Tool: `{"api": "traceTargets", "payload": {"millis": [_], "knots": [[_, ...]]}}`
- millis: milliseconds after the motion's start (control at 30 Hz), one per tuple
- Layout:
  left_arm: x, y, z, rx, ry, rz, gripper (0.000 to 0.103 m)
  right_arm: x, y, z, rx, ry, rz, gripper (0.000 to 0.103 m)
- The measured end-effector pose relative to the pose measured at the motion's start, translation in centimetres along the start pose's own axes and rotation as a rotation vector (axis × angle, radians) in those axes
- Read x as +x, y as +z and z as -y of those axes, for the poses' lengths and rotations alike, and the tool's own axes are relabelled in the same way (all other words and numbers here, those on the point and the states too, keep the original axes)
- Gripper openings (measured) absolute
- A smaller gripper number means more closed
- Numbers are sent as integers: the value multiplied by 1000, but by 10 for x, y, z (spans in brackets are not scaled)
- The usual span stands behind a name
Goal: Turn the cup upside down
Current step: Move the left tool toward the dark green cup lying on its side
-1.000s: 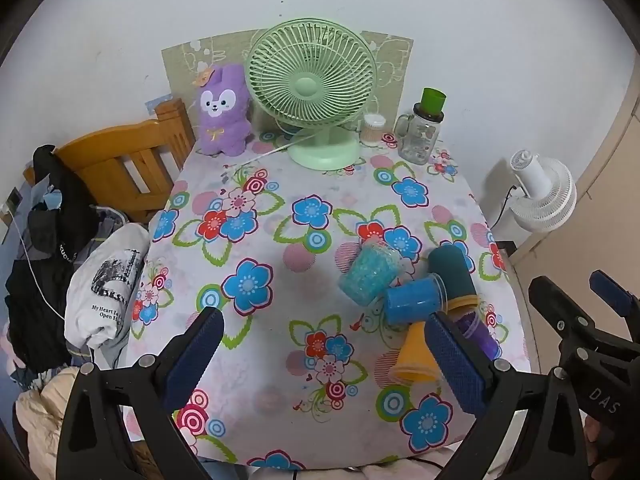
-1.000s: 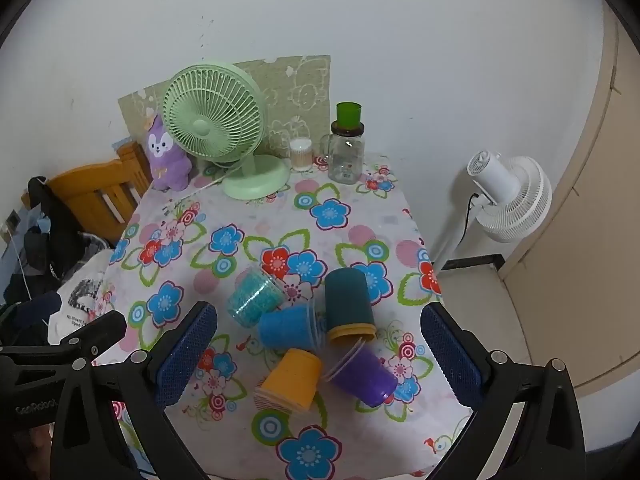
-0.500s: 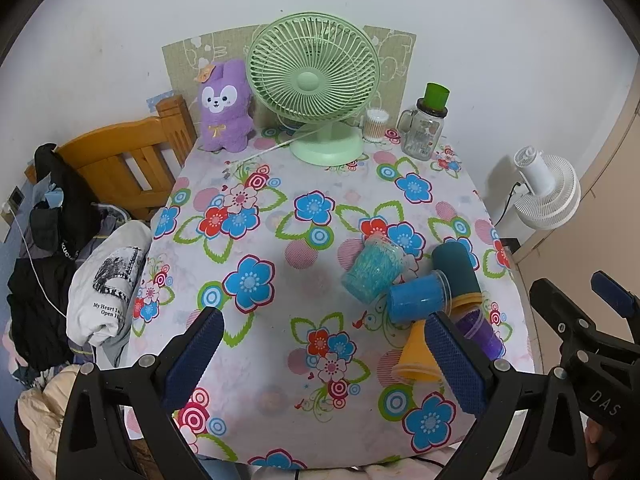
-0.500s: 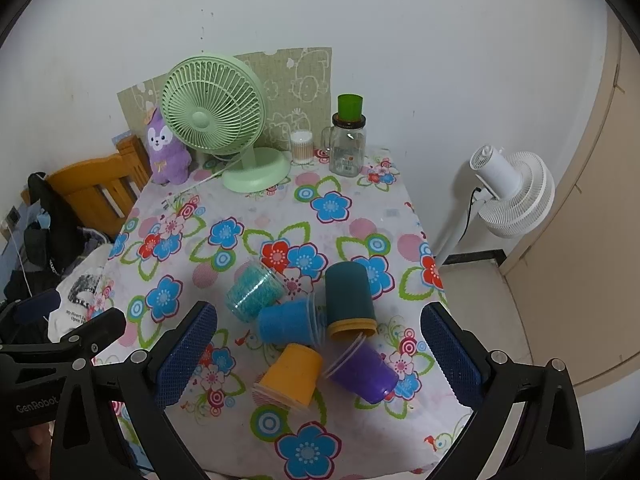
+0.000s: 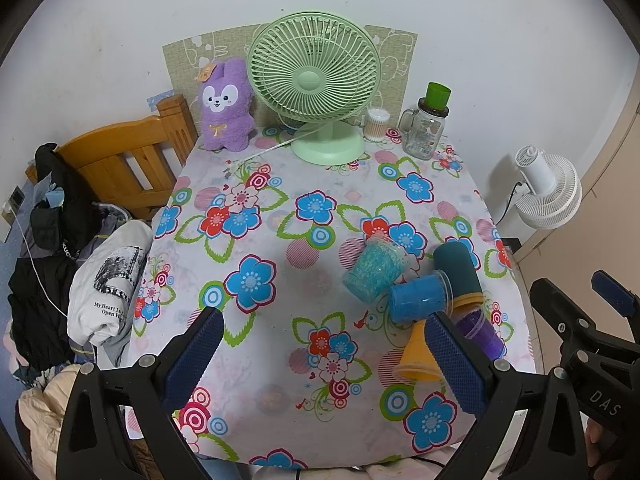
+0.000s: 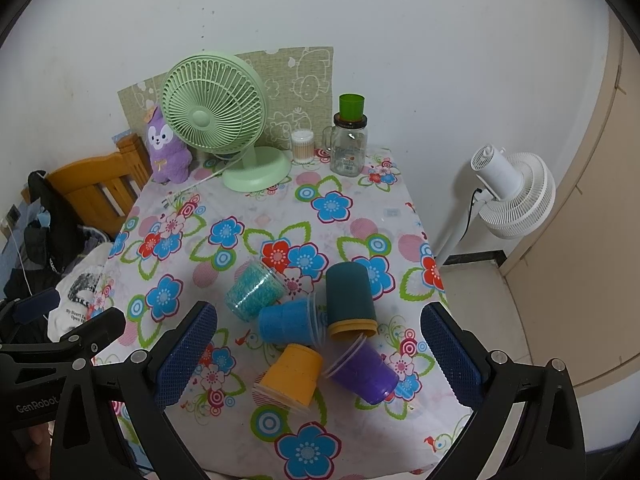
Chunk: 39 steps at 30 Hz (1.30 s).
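Hovering high over the worktop, both left gripper and right gripper spread wide, grasping nothing; cups lying tumbled together below.

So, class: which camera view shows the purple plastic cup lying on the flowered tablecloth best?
The right wrist view: the purple plastic cup lies in full sight on its side between the open right tool's fingers. In the left wrist view the same cup is partly hidden behind a finger of the left tool.
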State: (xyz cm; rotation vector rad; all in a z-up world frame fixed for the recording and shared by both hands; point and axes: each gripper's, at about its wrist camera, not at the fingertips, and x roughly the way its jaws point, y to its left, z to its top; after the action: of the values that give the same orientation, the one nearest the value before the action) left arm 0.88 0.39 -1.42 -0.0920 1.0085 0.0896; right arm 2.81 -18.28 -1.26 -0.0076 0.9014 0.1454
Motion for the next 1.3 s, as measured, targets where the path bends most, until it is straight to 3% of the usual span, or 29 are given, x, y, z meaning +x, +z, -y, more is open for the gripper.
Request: {"api": "traceTargets", "payload": {"millis": [867,1300], "knots": [[11,1,2,14,12,-31,101,10,-1,3,3,6,-35,103],[37,19,39,58,12,-101,101,34,16,46,38,-9,-92,103]]}}
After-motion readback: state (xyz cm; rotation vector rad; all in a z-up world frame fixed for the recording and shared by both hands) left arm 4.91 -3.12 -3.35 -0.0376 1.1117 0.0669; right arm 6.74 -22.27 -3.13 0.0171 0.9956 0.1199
